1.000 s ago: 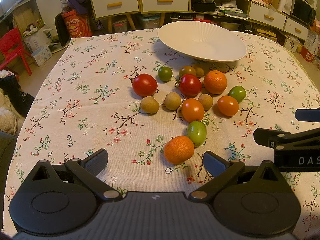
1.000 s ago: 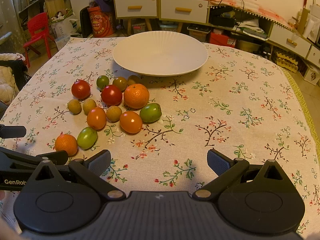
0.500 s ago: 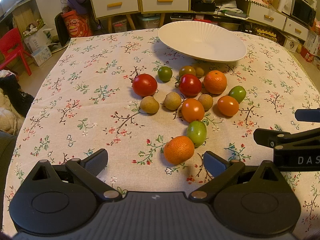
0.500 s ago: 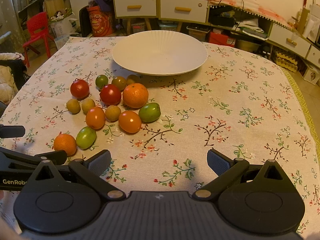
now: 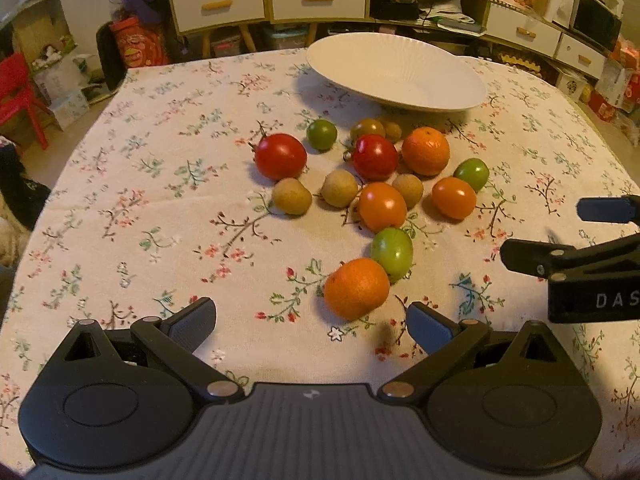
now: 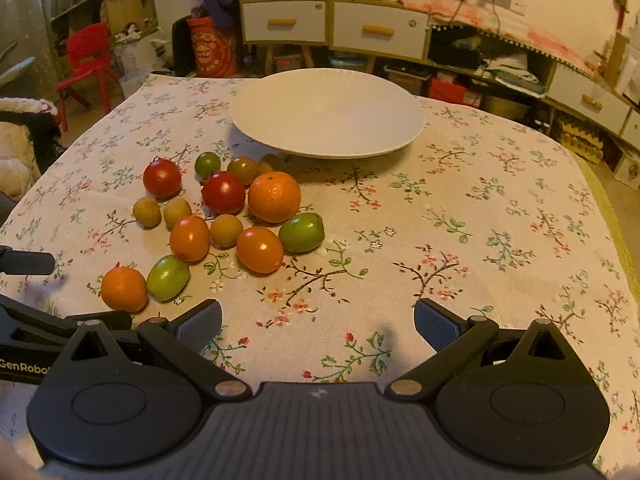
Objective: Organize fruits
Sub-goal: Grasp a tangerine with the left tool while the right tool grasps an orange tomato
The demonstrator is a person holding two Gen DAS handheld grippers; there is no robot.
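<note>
The fruits lie loose in a cluster on the floral tablecloth [image 5: 168,184], on the near side of the white plate [image 5: 400,76], none of them on it; nearest the left gripper [image 5: 312,322] is a small orange [image 5: 356,288], just ahead of the gap between its fingers and slightly toward the right finger, touching neither; a green tomato [image 5: 393,253] sits against that orange on its far side; beyond these come an orange tomato [image 5: 382,206], three tan round fruits in a loose row, a second orange tomato [image 5: 454,197] and a second green one [image 5: 472,174] beside it; farther still sit two red tomatoes [image 5: 281,156], a larger orange [image 5: 426,151], a small green tomato [image 5: 321,134] and a brownish-green one close under the plate's rim; the left gripper's fingers are spread wide and hold nothing; the right gripper [image 6: 318,322] is likewise spread wide with nothing between its fingers, hovering over bare cloth, with the whole cluster ahead and off to its left; in its view the small orange [image 6: 124,289] lies just past the left gripper's tip at the frame's left edge; cabinets with white drawers [image 6: 378,30] and a red chair [image 6: 86,64] stand behind the table.
</note>
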